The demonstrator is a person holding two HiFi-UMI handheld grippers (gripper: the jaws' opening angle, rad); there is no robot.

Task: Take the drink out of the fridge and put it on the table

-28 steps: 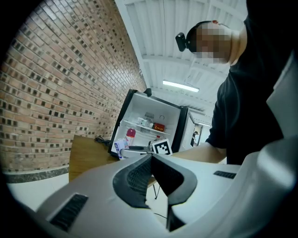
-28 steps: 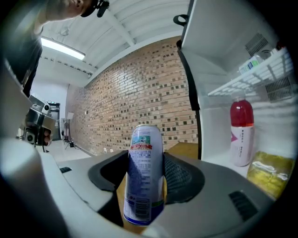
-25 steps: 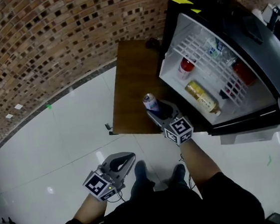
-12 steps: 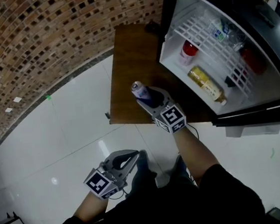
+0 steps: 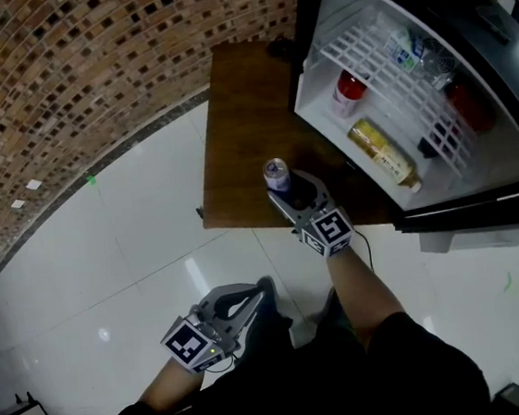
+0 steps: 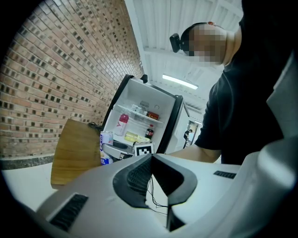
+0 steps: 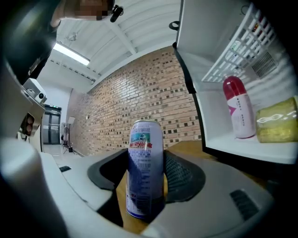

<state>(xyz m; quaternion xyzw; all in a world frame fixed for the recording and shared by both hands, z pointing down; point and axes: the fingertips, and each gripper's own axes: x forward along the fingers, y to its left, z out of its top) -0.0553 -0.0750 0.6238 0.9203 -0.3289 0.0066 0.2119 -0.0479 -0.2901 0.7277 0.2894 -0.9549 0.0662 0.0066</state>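
A blue and white drink can [image 5: 276, 174] stands upright between the jaws of my right gripper [image 5: 282, 190], which is shut on it. It is over the near right part of the brown wooden table [image 5: 235, 112], just left of the open fridge [image 5: 421, 151]. In the right gripper view the can [image 7: 145, 172] fills the gap between the dark pads, with table wood [image 7: 186, 148] behind it. Whether its base touches the table I cannot tell. My left gripper [image 5: 247, 293] hangs low by the person's legs, shut and holding nothing [image 6: 151, 159].
On the fridge shelf stand a pink-capped bottle [image 7: 238, 107] and a yellow pack [image 7: 277, 122], with more bottles in the fridge. A brick wall [image 5: 85, 64] curves behind the table. White tiled floor [image 5: 108, 266] lies left of and below it.
The right gripper carried the can from the fridge front out over the table, then shifted slightly back right. The left gripper stayed low and shut.
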